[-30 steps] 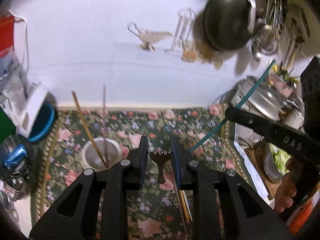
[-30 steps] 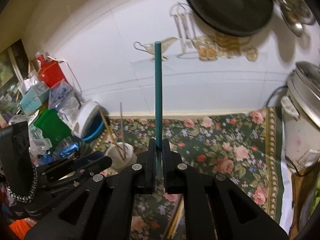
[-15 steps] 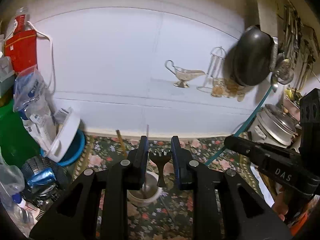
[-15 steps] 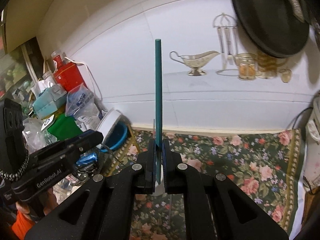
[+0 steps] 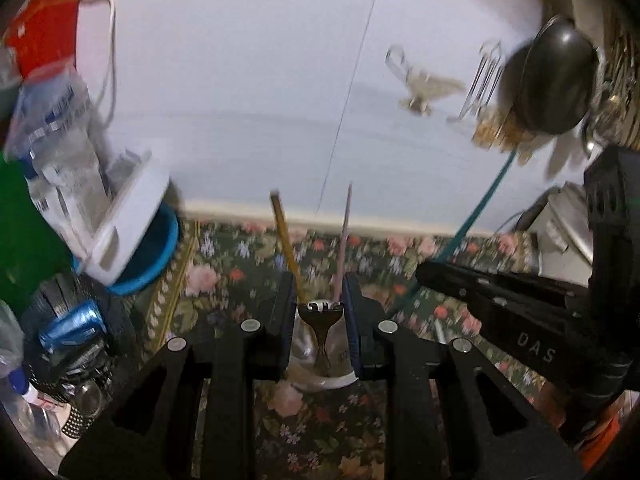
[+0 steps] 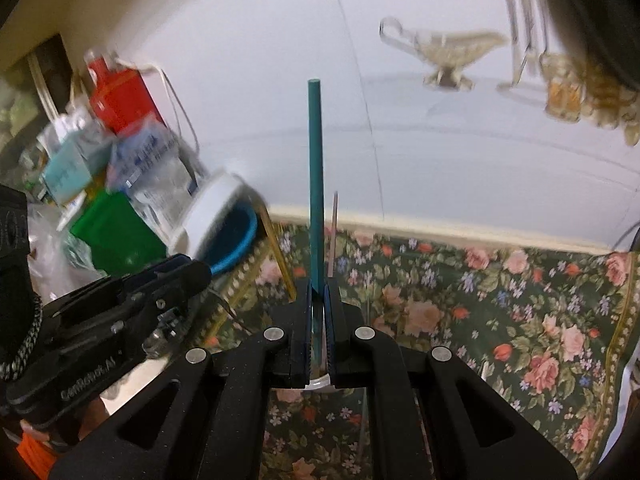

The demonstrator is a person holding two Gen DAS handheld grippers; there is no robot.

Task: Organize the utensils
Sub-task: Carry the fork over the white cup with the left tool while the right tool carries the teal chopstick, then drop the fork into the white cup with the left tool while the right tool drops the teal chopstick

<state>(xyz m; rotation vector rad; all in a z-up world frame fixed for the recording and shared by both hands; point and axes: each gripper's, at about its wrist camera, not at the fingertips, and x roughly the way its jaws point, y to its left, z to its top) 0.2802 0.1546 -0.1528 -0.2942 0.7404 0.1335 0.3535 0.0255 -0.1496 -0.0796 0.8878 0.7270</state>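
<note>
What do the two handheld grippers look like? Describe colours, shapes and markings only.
Both are matte black plastic. The left gripper and right gripper each have two angular fingers with triangular cut-outs, round silver pivot pins and blue pads on the inner faces. The right one's side reads "DAS" in the left wrist view. The left one's reads "GenRobot.AI", with a black-and-white braided cord.

Your two wrist cameras each look forward and downward along their own fingers, close above the floral cloth [image 5: 224,280], facing the far white wall [image 6: 248,80]. Both views share the white cup [image 5: 340,380] near the fingers and the wall beyond.
</note>
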